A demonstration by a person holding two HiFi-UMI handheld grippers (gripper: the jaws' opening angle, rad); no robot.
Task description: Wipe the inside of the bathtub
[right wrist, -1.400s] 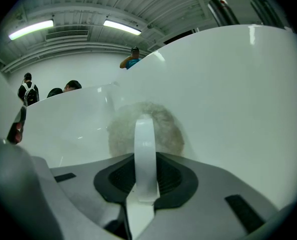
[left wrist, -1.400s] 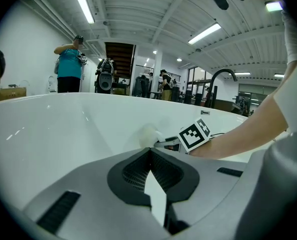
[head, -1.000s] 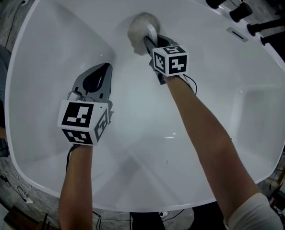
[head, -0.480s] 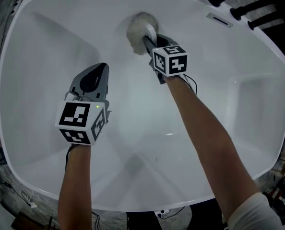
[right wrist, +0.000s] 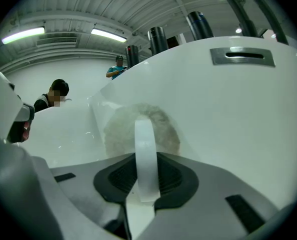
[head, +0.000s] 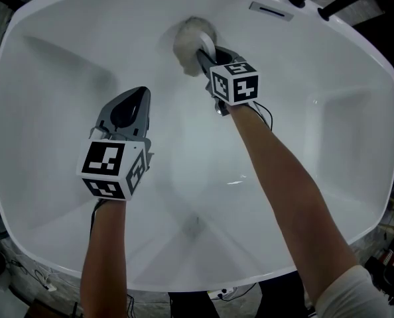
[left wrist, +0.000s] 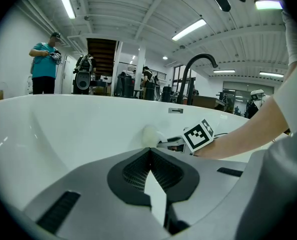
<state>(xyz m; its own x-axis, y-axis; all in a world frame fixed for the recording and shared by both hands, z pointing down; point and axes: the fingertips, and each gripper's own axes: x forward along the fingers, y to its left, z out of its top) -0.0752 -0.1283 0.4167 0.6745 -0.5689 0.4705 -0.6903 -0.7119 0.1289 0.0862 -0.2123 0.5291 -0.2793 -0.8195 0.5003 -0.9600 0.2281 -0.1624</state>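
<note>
Right gripper [head: 207,53] pinches the white strap [right wrist: 144,154] of a fluffy round pad [head: 189,35], jaws clamped on the strap from both sides. The pad sits against the far inner wall of the bathtub [head: 356,144], below the metal overflow plate [head: 270,10] and a bit to its left. Left gripper [head: 132,105] has its jaws pressed together with nothing between them. It hangs over the left inner slope of the tub, well apart from the pad. Taps are at the top rim, out of the work area.

Step in hand, as I read it: scrubbing the far wall with the pad.

To do it well:
- Press the pad face flat on the wall. Only the strap is gripped, so a tilted push would likely roll the pad onto its edge or twist it in the jaws.
- Use overlapping strokes, down from the rim line to the floor, then shift sideways.
- Follow the curve where wall meets floor by turning the wrist, so contact holds.
- Hold the squeeze firm, since a loose strap could slide out.
- Left gripper should stay clear of the stroke path.

Most of the tub probably remains to be covered; I can't tell clean from dirty on the white surface.
</note>
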